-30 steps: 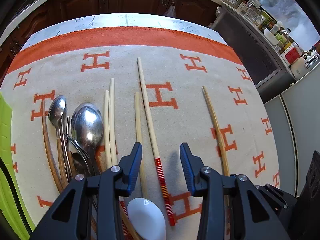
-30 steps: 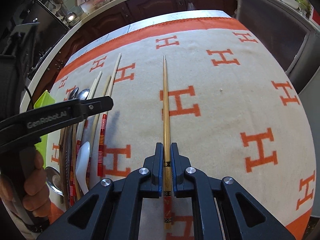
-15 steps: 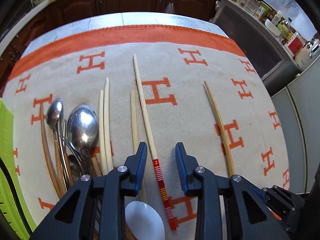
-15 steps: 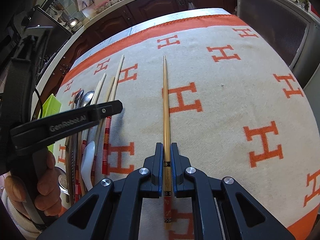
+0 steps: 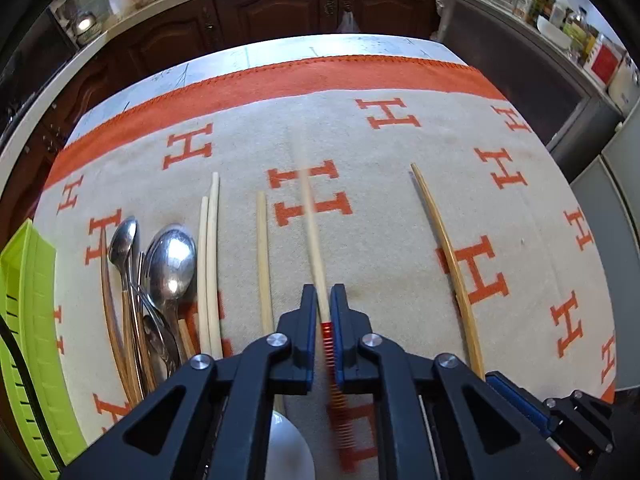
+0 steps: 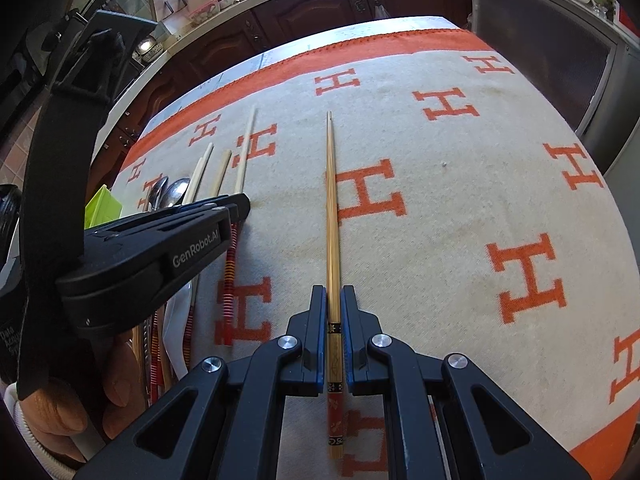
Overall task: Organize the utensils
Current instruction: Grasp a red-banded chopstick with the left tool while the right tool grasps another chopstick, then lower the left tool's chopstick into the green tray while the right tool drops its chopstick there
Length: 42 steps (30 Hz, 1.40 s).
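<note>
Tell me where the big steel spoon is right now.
In the left wrist view, the big steel spoon lies on the blanket's left side, between a smaller spoon and two pale chopsticks.

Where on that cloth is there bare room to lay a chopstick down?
Bare cloth lies right of the bamboo chopstick, and beyond all the tips up to the orange border. The left is crowded: spoons and pale chopsticks.

- The desk (image 5: pixel 360 46) is covered by a beige blanket (image 5: pixel 380 240) with an orange border and orange H marks.
- At the blanket's left lies a lime-green tray (image 5: pixel 28 320).
- Beside it lie metal spoons (image 5: pixel 170 256), then pale chopsticks (image 5: pixel 212 260) side by side.
- Near the front edge lies a white spoon (image 5: pixel 288 448).
- A bamboo chopstick (image 5: pixel 452 264) lies well apart to the right.
</note>
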Each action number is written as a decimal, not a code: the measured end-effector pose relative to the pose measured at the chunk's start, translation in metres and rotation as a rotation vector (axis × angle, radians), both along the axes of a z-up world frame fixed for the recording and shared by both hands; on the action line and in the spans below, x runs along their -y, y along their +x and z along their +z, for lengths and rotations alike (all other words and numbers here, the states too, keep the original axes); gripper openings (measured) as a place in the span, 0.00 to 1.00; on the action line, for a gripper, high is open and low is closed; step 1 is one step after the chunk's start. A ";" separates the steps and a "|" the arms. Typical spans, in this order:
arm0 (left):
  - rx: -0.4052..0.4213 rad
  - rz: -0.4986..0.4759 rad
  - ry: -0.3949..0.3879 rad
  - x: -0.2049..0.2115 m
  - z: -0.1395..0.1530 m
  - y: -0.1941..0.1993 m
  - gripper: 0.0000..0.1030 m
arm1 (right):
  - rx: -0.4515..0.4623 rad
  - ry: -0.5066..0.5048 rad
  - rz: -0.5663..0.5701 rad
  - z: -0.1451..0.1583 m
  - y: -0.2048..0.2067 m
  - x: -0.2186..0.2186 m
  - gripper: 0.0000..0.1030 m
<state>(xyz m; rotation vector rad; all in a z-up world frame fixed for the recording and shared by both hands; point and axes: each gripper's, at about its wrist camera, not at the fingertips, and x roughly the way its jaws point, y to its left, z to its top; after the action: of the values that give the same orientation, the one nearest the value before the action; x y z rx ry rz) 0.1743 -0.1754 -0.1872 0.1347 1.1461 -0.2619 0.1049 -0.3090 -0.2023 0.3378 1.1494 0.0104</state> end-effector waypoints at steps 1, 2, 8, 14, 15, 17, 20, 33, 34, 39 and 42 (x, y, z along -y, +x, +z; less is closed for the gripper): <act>-0.011 0.007 -0.014 -0.002 0.000 0.000 0.03 | -0.004 0.002 0.001 0.000 0.000 -0.001 0.07; -0.023 0.013 -0.028 -0.006 0.001 0.000 0.03 | -0.009 0.004 0.001 0.001 0.000 -0.002 0.07; -0.025 0.008 -0.112 -0.033 0.027 -0.014 0.03 | 0.004 0.012 -0.007 0.016 -0.004 -0.012 0.07; 0.023 -0.007 -0.197 -0.071 0.073 -0.042 0.03 | 0.042 0.001 0.015 0.046 -0.010 -0.034 0.07; 0.026 -0.007 -0.213 -0.077 0.078 -0.046 0.03 | 0.047 0.002 0.021 0.051 -0.012 -0.038 0.07; 0.035 -0.003 -0.245 -0.094 0.092 -0.055 0.03 | 0.060 0.006 0.036 0.063 -0.015 -0.049 0.07; 0.061 0.009 -0.273 -0.121 0.109 -0.069 0.03 | 0.081 0.009 0.067 0.081 -0.017 -0.068 0.07; 0.093 0.216 -0.283 -0.279 0.115 -0.096 0.03 | 0.090 0.108 0.304 0.120 0.003 -0.213 0.07; 0.074 0.227 -0.279 -0.289 0.109 -0.093 0.04 | 0.074 0.128 0.318 0.119 0.007 -0.226 0.07; 0.030 0.255 -0.276 -0.313 0.084 -0.088 0.07 | -0.009 0.209 0.360 0.102 0.026 -0.275 0.07; 0.033 0.263 -0.187 -0.316 0.073 -0.085 0.04 | -0.048 0.248 0.361 0.083 0.037 -0.293 0.07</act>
<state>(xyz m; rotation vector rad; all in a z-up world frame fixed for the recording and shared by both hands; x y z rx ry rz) 0.0893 0.1405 -0.1147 -0.1752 1.0871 -0.1314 0.1419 -0.0157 -0.1197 0.3468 1.2468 0.4666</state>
